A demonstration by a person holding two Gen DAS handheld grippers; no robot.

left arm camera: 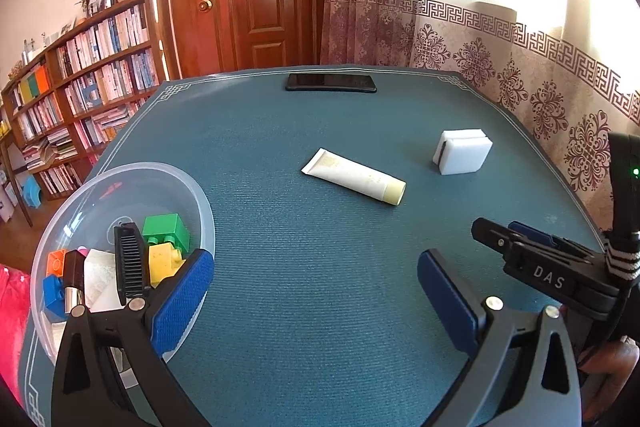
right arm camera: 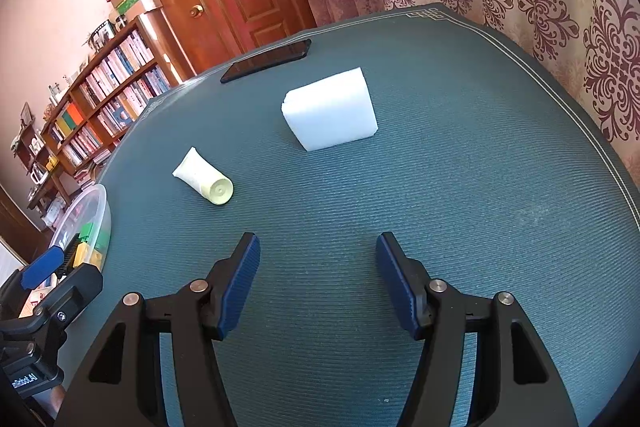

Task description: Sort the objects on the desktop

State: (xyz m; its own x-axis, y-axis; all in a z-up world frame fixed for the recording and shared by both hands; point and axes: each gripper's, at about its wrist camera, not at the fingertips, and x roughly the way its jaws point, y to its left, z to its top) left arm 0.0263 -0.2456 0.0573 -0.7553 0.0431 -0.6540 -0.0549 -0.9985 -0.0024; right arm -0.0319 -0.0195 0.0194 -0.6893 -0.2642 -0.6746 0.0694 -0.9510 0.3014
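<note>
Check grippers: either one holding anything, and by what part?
Nothing held. Left gripper and right gripper both stand open over bare mat; tube and sponge lie untouched.

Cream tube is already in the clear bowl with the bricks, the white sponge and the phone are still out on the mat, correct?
Not quite. The cream tube still lies on the green mat, outside the clear bowl, as the left wrist view shows. The white sponge and phone are indeed on the mat.
</note>
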